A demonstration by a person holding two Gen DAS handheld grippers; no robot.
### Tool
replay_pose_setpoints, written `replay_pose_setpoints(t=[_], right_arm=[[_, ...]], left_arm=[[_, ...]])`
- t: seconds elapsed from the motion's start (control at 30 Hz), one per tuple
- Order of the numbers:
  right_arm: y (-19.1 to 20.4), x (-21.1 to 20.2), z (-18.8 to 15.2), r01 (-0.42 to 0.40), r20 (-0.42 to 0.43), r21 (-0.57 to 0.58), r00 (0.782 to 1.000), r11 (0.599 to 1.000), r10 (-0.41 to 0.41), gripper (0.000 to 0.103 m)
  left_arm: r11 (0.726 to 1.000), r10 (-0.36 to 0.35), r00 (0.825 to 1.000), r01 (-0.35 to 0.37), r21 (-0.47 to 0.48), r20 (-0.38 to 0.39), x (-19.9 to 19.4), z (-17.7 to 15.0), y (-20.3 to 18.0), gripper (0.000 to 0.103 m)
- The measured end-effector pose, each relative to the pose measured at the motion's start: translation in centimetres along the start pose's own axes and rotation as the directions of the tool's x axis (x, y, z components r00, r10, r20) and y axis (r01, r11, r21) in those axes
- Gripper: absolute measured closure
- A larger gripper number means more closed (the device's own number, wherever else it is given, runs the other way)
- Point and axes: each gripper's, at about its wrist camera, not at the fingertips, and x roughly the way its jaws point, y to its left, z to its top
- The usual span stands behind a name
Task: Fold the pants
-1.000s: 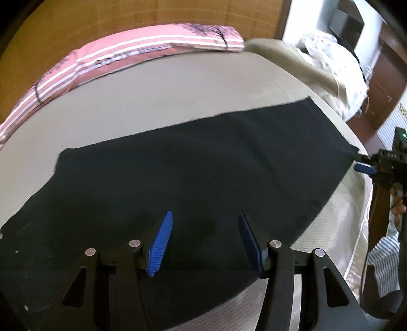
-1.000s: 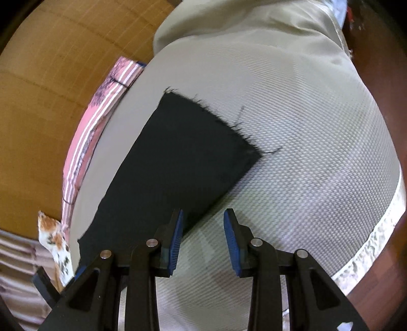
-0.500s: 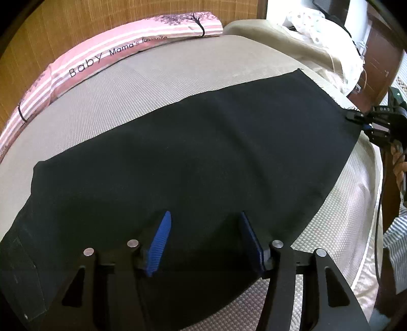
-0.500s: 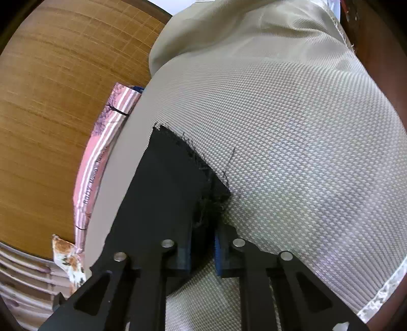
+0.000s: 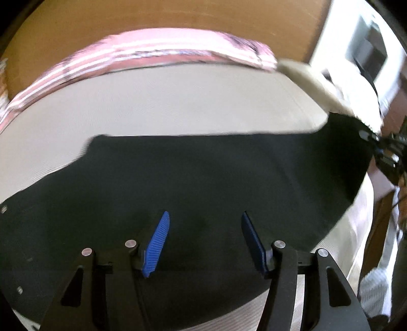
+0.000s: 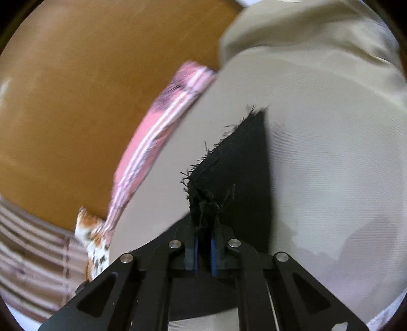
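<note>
Black pants (image 5: 193, 178) lie spread across a beige bed mat (image 5: 165, 101). My left gripper (image 5: 204, 226) hovers over their near part, open, with nothing between its blue pads. In the right wrist view my right gripper (image 6: 204, 238) is shut on the frayed hem corner of the pants (image 6: 239, 178), which stands lifted off the mat (image 6: 330, 157) as a raised flap. That same right gripper (image 5: 381, 150) shows at the far right of the left wrist view, holding the pants' end up.
A pink striped pillow (image 5: 152, 58) lies along the far edge by the wooden headboard (image 5: 178, 23). A rumpled beige blanket (image 6: 318, 38) sits at the bed's far end. A patterned cloth (image 6: 94, 236) lies near the pillow's end. The bed's right edge (image 5: 366, 229) drops off.
The right gripper closed on the frayed hem corner and lifted it up off the mat. The left gripper shifted over the pants and stayed open.
</note>
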Motion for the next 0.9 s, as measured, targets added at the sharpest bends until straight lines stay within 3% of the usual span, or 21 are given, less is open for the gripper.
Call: replay_pose_setpoints(t=[0.17, 0.37, 0.47, 0.53, 0.63, 0.77, 0.83, 0.9], right_arm=[[6.8, 5.4, -2.3, -0.073, -0.121, -0.104, 0.991, 0.992, 0.06, 0.095], [13.7, 11.8, -8.5, -0.144, -0.312, -0.243, 0.948, 0.959, 0.064, 0.095], [15.8, 14.3, -12.7, -0.169, -0.406, -0.322, 0.913, 0.932, 0.025, 0.095], [16.3, 16.0, -15.8, -0.191, -0.476, -0.355, 0.879, 0.915, -0.001, 0.095], [17.1, 17.6, -19.7, -0.192, -0.526, -0.451, 0.846, 0.872, -0.087, 0.095], [17.3, 18.7, -22.8, -0.161, -0.517, -0.586, 0.829, 0.794, -0.214, 0.092], [17.3, 18.9, -23.1, -0.155, -0.52, -0.592, 0.823, 0.791, -0.228, 0.089], [17.6, 18.7, -23.0, -0.169, -0.54, -0.58, 0.813, 0.796, -0.22, 0.078]], left_arm=[[0.992, 0.036, 0.998, -0.031, -0.12, 0.043, -2.9, -0.2, 5.3, 0.043], [0.975, 0.038, 0.998, -0.025, -0.22, 0.055, -4.7, -1.3, 9.7, 0.043], [0.966, 0.031, 0.998, -0.014, -0.257, 0.062, -5.4, -1.7, 11.3, 0.043], [0.961, 0.018, 0.998, 0.0, -0.277, 0.063, -5.7, -2.1, 12.0, 0.043], [0.954, 0.002, 0.998, 0.016, -0.299, 0.058, -5.8, -2.6, 12.8, 0.043], [0.951, -0.034, 0.998, 0.051, -0.306, 0.059, -6.2, -3.1, 13.3, 0.043], [0.95, -0.058, 0.997, 0.071, -0.303, 0.051, -6.1, -3.2, 13.0, 0.043], [0.945, -0.094, 0.995, 0.102, -0.309, 0.043, -5.9, -3.2, 12.9, 0.043]])
